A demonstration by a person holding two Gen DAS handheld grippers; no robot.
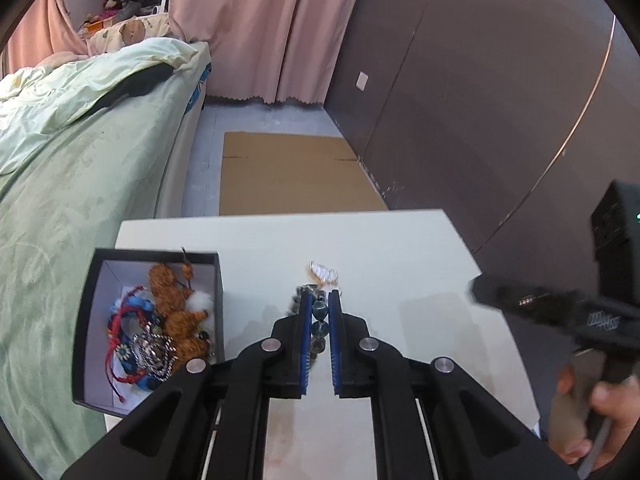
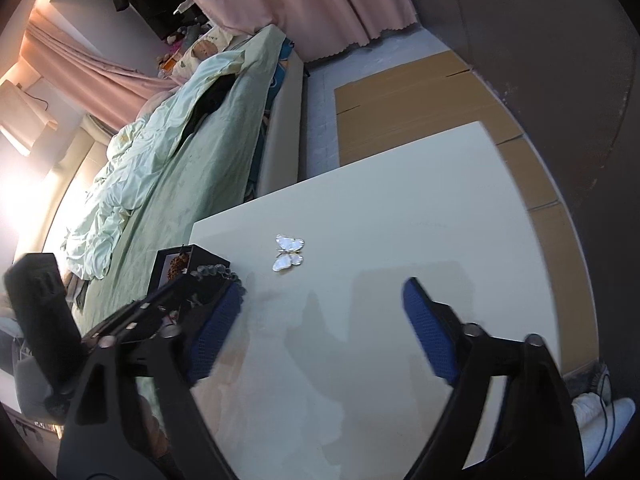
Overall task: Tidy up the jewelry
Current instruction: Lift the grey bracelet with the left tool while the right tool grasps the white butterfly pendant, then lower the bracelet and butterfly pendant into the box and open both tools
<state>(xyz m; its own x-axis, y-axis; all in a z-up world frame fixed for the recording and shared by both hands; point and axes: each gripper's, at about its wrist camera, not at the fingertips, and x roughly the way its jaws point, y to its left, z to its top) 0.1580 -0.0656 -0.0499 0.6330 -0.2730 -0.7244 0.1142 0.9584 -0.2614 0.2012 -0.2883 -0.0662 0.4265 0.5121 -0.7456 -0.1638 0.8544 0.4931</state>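
Note:
My left gripper [image 1: 320,297] is shut on a bracelet of blue-grey stone beads [image 1: 320,312], held just above the white table [image 1: 400,248]. To its left stands a black box [image 1: 218,280] with a white inside, holding several bracelets, brown woven pieces and a silver chain. A pearly butterfly brooch [image 1: 325,272] lies on the table just beyond the bracelet. In the right wrist view the brooch [image 2: 289,253] lies ahead of my right gripper [image 2: 324,288], which stands open with nothing between its blue pads [image 2: 428,328]. The beads [image 2: 216,271] and box [image 2: 188,258] show at the left.
A bed with a pale green cover [image 1: 80,160] runs along the table's left side. Flat cardboard [image 1: 292,172] lies on the floor beyond the table. A dark wall [image 1: 480,100] stands at the right. A hand [image 1: 592,412] holds the right gripper's black body [image 1: 592,316].

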